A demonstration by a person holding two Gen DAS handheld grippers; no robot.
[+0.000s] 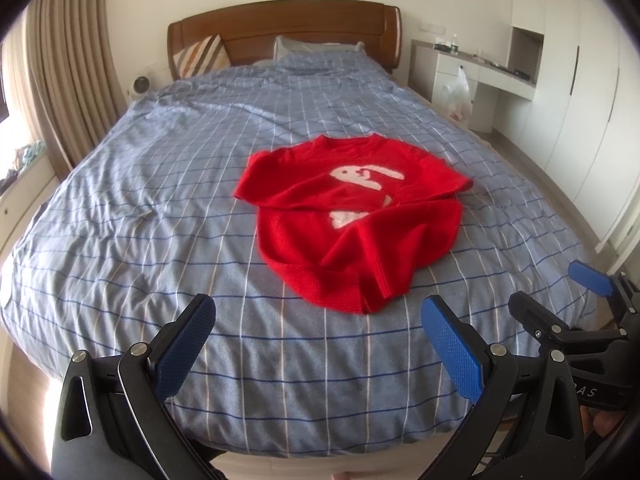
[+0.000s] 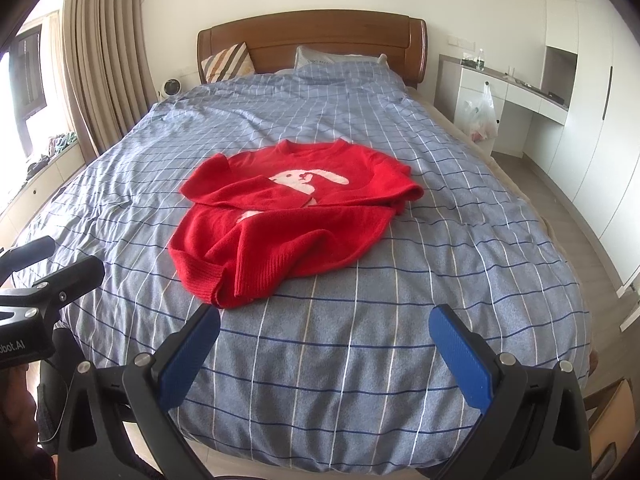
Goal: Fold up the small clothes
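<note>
A small red sweater (image 1: 352, 216) with a white rabbit design lies on the blue checked bedcover (image 1: 160, 184). Both sleeves are folded across its chest and its hem is rumpled toward me. In the right wrist view the sweater (image 2: 288, 216) sits left of centre on the bedcover (image 2: 440, 240). My left gripper (image 1: 318, 324) hovers open over the bed's near edge, short of the hem, holding nothing. My right gripper (image 2: 324, 332) is open too, empty, just right of the hem. The right gripper (image 1: 560, 288) also shows at the lower right of the left wrist view.
A wooden headboard (image 1: 288, 28) with pillows stands at the far end. Curtains (image 1: 68, 72) hang on the left. A white desk (image 1: 480, 76) with a hanging plastic bag (image 1: 456, 96) and wardrobes (image 1: 580, 112) line the right wall. Floor runs along the bed's right side.
</note>
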